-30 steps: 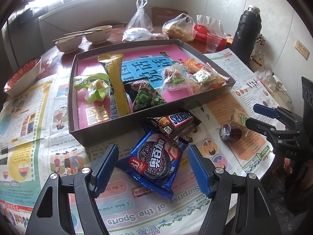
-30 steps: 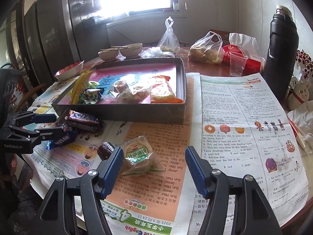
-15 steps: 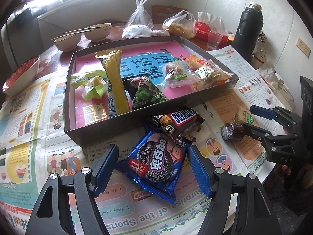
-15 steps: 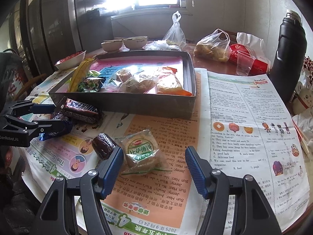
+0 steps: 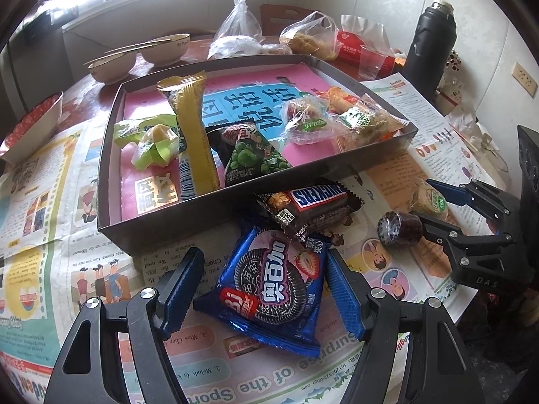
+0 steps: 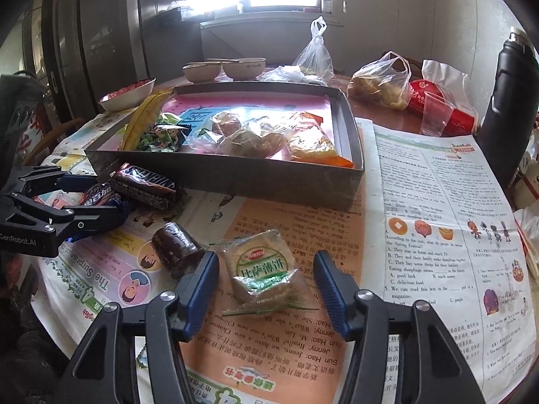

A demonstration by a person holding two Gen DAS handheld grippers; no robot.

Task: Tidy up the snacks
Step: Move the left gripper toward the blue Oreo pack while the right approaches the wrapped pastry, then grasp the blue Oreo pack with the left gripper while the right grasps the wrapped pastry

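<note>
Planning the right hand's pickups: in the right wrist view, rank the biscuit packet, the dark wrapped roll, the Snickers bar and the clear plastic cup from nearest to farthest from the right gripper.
1. Biscuit packet, between the closing right gripper jaws.
2. Dark wrapped roll, just outside its left finger.
3. Snickers bar, farther left, by the tray.
4. Clear plastic cup, far right, beyond the newspaper.

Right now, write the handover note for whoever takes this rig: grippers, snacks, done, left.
Left gripper: open, straddling the blue cookie pack, not gripped.
Right gripper: jaws closing around the clear-wrapped biscuit pack; pads not yet pressing.
Still on the newspaper outside the box: cookie pack, Snickers bar, dark wrapped roll, biscuit pack.
Done: several snacks already lie in the box.
Left: those four into the box.
</note>
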